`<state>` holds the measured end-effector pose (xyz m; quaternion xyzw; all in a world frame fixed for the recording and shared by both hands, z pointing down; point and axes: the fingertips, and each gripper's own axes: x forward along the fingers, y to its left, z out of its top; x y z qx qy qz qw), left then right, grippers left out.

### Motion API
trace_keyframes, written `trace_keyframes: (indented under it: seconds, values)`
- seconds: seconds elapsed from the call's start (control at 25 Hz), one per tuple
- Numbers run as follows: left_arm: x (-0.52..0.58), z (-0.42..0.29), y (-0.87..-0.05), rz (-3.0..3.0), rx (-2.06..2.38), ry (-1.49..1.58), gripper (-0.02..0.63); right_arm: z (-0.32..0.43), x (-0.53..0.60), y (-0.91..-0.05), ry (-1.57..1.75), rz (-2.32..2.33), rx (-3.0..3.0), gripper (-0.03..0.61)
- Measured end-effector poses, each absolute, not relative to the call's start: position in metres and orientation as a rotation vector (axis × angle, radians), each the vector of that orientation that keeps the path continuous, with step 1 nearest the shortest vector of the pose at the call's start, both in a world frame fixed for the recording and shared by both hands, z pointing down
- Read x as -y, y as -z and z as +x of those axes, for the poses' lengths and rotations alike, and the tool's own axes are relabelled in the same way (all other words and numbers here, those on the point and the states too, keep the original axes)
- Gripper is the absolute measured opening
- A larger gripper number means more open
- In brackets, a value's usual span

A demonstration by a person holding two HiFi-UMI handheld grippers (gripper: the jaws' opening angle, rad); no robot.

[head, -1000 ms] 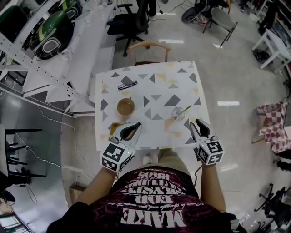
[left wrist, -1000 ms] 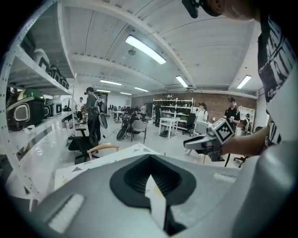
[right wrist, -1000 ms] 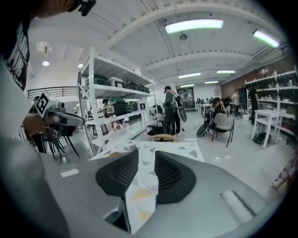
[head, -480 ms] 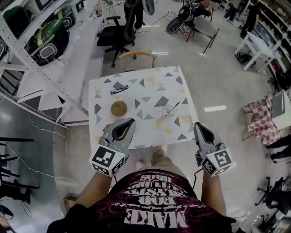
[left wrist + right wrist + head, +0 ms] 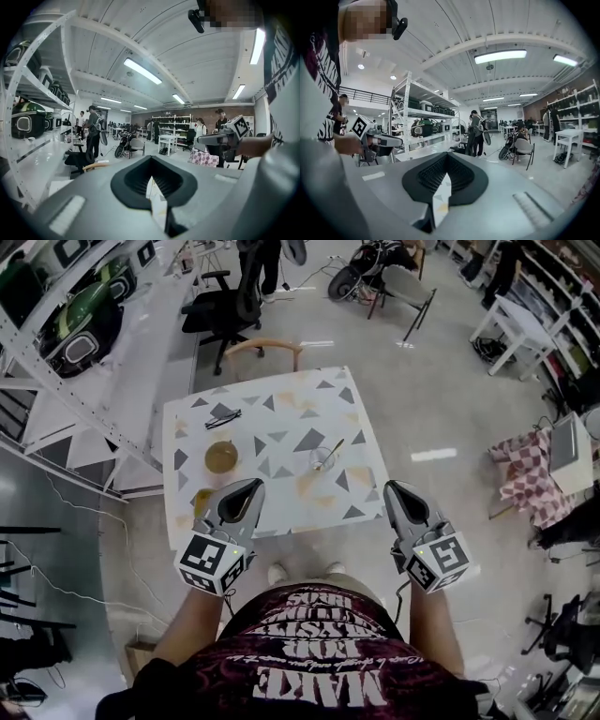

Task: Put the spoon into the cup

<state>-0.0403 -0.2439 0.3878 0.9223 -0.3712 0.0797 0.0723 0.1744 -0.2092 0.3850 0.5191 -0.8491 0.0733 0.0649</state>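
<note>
Spoon point(image 5: 330, 452) in cup point(image 5: 320, 463), handle tilted far-right, left tongs point(image 5: 254, 485) and right tongs point(image 5: 390, 487) clenched empty

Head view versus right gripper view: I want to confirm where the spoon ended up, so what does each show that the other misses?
Only the head view shows the spoon standing in the cup, with the bowl and glasses also on the table. Only the right gripper view shows that the right gripper's fingers meet with nothing between them, plus the ceiling lights. Both show the left gripper and the shelving.
</note>
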Motion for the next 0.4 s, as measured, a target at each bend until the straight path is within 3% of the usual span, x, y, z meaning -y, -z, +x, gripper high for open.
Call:
trace_keyframes:
  seconds: [0.4]
  values:
    - [0.242, 0.067, -0.385, 2.801, 1.074, -0.3, 0.0, 0.231, 0.223, -0.407, -0.303, 1.45, 2.627, 0.028]
